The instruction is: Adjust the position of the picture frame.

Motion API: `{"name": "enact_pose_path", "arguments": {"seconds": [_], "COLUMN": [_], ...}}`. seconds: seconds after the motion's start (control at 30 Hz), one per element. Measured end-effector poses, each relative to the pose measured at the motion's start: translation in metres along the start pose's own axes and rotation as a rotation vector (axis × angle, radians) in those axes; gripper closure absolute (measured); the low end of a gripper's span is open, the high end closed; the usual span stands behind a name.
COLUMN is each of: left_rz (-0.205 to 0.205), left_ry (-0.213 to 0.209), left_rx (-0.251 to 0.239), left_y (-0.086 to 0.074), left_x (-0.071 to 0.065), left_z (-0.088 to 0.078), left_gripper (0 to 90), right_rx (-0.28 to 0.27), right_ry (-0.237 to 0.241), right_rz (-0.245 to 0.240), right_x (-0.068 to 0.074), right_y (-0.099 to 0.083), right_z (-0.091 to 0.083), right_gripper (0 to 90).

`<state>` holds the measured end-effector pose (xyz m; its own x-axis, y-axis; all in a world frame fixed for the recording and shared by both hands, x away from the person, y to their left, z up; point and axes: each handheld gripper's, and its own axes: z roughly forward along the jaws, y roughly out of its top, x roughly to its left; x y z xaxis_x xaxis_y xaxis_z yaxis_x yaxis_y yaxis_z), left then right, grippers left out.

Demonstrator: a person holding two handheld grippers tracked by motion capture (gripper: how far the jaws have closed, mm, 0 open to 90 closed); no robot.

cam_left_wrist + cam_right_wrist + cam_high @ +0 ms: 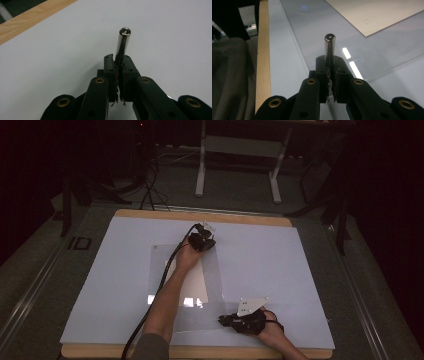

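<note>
A short shiny metal rod [123, 43] sticks out of my left gripper [119, 60], whose jaws are shut on it above the white board [162, 30]. My right gripper [330, 60] is shut on a similar metal rod [329, 46], which hangs over the edge of a clear plastic sheet [387, 50]. In the high view the left gripper [202, 240] is at the sheet's far corner. The right gripper [222, 320] is near the sheet's front right corner, pointing left.
The clear sheet [215, 270] lies mid-board over a white paper [192, 280]. The white board [280, 260] rests on a wooden table with edges showing at the front [200, 352] and back. A cable trails from the left gripper along the forearm. Dark floor and table legs lie beyond.
</note>
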<state>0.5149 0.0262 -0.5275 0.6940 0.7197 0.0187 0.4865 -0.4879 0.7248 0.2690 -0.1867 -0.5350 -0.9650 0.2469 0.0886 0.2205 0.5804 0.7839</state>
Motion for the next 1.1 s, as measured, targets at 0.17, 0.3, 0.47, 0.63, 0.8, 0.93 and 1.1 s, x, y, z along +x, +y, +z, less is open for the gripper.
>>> {"name": "enact_pose_path", "arguments": {"seconds": [0.17,0.3,0.47,0.63,0.8,0.93,1.1], "left_rz": [-0.012,-0.035,-0.070,-0.068,-0.053,-0.076,-0.108], "left_ry": [0.060,0.090,0.105,0.110,0.101,0.052,0.038], "left_rx": [0.027,0.039,0.041,0.077,0.111,0.132,0.134], "left_y": [0.000,-0.007,-0.022,-0.036,-0.050,-0.065,-0.087], "left_x": [0.009,0.027,0.054,0.072,0.080,0.086,0.083], "left_z": [-0.010,-0.029,-0.063,-0.092,-0.113,-0.123,-0.129], "left_gripper": [85.4,85.3,85.4,85.5,85.6,85.7,85.6], "right_rx": [-0.009,-0.031,-0.056,-0.086,-0.108,-0.125,-0.113], "right_ry": [-0.045,-0.082,-0.187,-0.280,-0.320,-0.342,-0.374], "right_rz": [0.045,0.087,0.140,0.211,0.304,0.377,0.404], "right_x": [-0.005,-0.014,-0.031,-0.060,-0.101,-0.137,-0.167], "right_y": [0.001,0.000,0.005,0.010,0.017,0.023,0.032], "right_z": [-0.006,-0.015,-0.030,-0.043,-0.051,-0.052,-0.048], "right_gripper": [84.3,83.9,83.4,82.3,80.8,80.7,80.6]}}
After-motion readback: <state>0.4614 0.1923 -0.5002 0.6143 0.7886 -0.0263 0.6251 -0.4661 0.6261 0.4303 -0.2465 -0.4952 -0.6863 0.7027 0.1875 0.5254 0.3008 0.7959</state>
